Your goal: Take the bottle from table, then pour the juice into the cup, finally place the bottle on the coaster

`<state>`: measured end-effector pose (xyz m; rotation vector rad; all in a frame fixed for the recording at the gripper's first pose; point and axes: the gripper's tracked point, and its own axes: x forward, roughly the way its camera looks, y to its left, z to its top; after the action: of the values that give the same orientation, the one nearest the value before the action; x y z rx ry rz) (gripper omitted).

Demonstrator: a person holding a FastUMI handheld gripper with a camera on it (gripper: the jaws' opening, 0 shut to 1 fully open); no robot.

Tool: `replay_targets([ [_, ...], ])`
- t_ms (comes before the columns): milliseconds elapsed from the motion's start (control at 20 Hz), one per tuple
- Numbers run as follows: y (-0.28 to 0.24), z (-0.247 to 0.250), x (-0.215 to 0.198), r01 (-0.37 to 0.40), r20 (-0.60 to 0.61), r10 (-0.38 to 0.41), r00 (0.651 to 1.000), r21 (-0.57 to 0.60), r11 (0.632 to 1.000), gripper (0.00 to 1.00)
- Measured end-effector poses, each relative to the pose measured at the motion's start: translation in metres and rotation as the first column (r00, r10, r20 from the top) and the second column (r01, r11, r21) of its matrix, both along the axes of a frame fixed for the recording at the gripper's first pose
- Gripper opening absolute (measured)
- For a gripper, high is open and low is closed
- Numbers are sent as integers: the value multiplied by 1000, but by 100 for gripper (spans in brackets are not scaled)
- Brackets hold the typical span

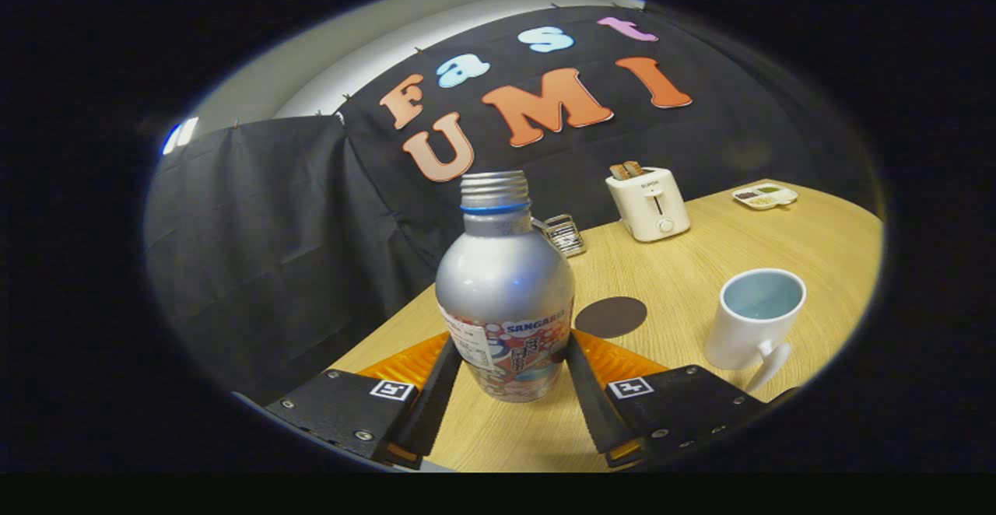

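A silver metal bottle (504, 289) with a printed label, a blue neck ring and no cap stands upright between my fingers. My gripper (513, 348) is shut on it, one finger pressing each side of its lower body. I cannot tell whether its base rests on the wooden table (669, 282) or hangs just above it. Just beyond the bottle to the right, a dark round coaster (611, 317) lies flat on the table. Further right and a little nearer stands a white cup (759, 320), pale blue inside, with its handle turned toward me.
A white toaster (650, 204) with toast in its slots stands at the back of the table. Left of it is a small wire rack (564, 233), and a small white tray (765, 196) of food lies at the far right. The table's left edge runs close by the bottle.
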<state>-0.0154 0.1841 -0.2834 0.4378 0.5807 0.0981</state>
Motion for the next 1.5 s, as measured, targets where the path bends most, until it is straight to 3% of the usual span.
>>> replay_targets([
  [450, -13, 9, -6, 80, -56, -67, 996, 278, 957, 76],
  [750, -19, 16, -8, 148, -97, -117, 988, 443, 884, 75],
  [1250, -30, 16, -4, 222, -164, -154, 974, 591, 776, 75],
  [1500, -29, 23, -3, 242, -199, -144, 969, 680, 692, 75],
])
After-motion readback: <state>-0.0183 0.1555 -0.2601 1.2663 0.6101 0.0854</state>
